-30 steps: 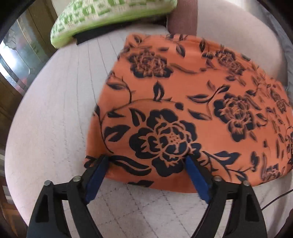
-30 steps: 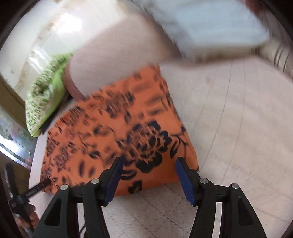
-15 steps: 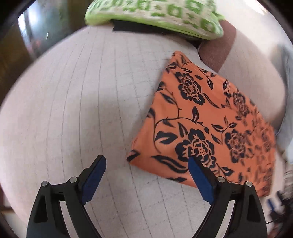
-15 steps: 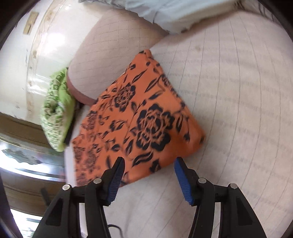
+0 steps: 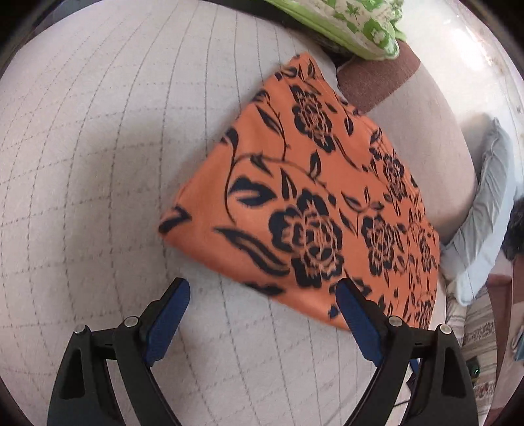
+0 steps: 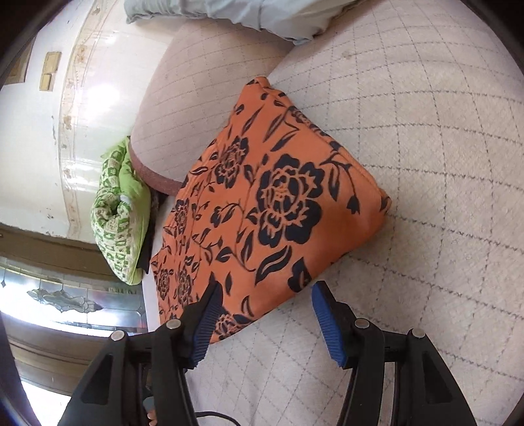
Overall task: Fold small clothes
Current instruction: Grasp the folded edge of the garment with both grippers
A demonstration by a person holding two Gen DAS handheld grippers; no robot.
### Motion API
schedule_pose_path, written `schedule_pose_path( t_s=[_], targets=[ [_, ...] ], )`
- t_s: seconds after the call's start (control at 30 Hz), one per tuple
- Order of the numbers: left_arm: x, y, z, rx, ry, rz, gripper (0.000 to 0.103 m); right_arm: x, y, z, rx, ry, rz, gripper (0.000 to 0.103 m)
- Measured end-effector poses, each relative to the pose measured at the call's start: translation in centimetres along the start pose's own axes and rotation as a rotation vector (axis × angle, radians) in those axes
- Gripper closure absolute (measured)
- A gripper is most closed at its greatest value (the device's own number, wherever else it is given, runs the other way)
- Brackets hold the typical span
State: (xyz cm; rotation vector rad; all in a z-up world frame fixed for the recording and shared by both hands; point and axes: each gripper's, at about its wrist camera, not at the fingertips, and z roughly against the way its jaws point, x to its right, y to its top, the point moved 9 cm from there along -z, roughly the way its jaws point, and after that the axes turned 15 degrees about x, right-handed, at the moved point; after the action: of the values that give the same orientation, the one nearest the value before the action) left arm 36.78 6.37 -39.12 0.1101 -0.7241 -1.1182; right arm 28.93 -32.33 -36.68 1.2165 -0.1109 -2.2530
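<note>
Orange cloth printed with black flowers [image 5: 304, 196] lies folded flat on the pale quilted cushion [image 5: 98, 164], one corner tucked against the cushion's raised back. The left gripper [image 5: 262, 295] hangs above the cloth's near edge with its 2 blue-padded fingers [image 5: 167, 314] spread wide and nothing between them; the right-hand pad sits over the cloth's edge, though contact cannot be told. From the right wrist view, the right gripper [image 6: 265, 301] stands partly spread over the near edge of the cloth [image 6: 271, 203], gripping nothing. A green patterned pillow [image 6: 118, 213] lies beyond the cloth by the wall, and a pale blue-grey cloth [image 6: 235, 13] rests on the cushion's back.
</note>
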Motion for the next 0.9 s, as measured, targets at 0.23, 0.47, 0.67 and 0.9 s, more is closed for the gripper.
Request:
schedule_pose_path(
  t_s=[0.23,0.47,0.67,0.9],
  targets=[
    [1.1,1.9,-1.9,0.052,-0.028,0.042,0.016,2.0,0.9,-1.6,0.020,0.001,-0.051,0.042],
    [2.3,2.2,-2.8,0.098,0.022,-0.058,0.046,2.3,2.3,-3.1,0.068,0.086,-0.144,0.042],
    [1.6,2.8,-2.7,0.147,0.040,-0.040,0.067,1.5,3.4,-3.9,0.146,0.112,-0.088,0.045],
    [2.9,2.1,-2.8,0.167,0.035,-0.121,0.039,1.6,3.3,-4.8,0.164,0.065,-0.015,0.084]
  ],
)
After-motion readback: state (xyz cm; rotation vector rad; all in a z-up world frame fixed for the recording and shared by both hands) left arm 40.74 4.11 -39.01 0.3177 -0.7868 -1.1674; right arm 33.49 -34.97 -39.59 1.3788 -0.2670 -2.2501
